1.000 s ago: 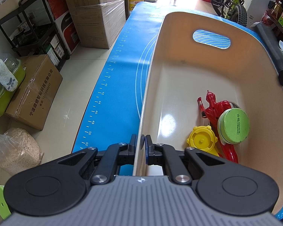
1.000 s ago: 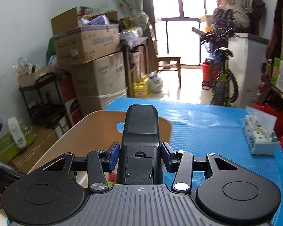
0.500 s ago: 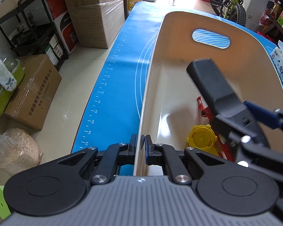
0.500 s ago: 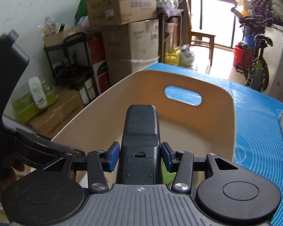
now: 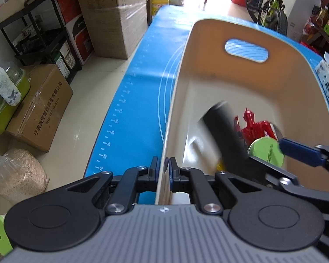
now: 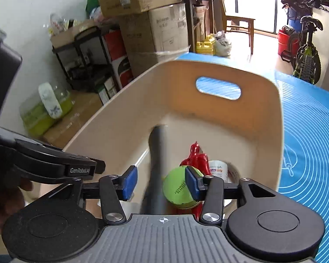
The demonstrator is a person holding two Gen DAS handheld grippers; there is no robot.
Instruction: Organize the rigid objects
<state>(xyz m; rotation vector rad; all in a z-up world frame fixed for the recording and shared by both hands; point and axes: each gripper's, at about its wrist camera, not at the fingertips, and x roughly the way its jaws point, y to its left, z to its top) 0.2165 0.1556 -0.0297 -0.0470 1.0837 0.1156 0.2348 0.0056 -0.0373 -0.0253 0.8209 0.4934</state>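
The left gripper (image 5: pixel 163 168) pinches the beige bin's (image 5: pixel 296 83) wall. The right gripper (image 6: pixel 161 183) gapes wide — a blurred black remote (image 6: pixel 156 166) is loose inside.

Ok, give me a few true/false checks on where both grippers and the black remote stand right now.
1. The left gripper is clamped on the bin wall. True.
2. The right gripper is shut on the black remote. False: its jaws stand apart and the blurred remote is between them, touching neither pad.
3. A red toy figure lies inside the bin. True.
4. The bin is empty apart from the remote. False: the red figure, a green-lidded jar and a yellow item are in it.
5. The bin sits on a blue mat. True.
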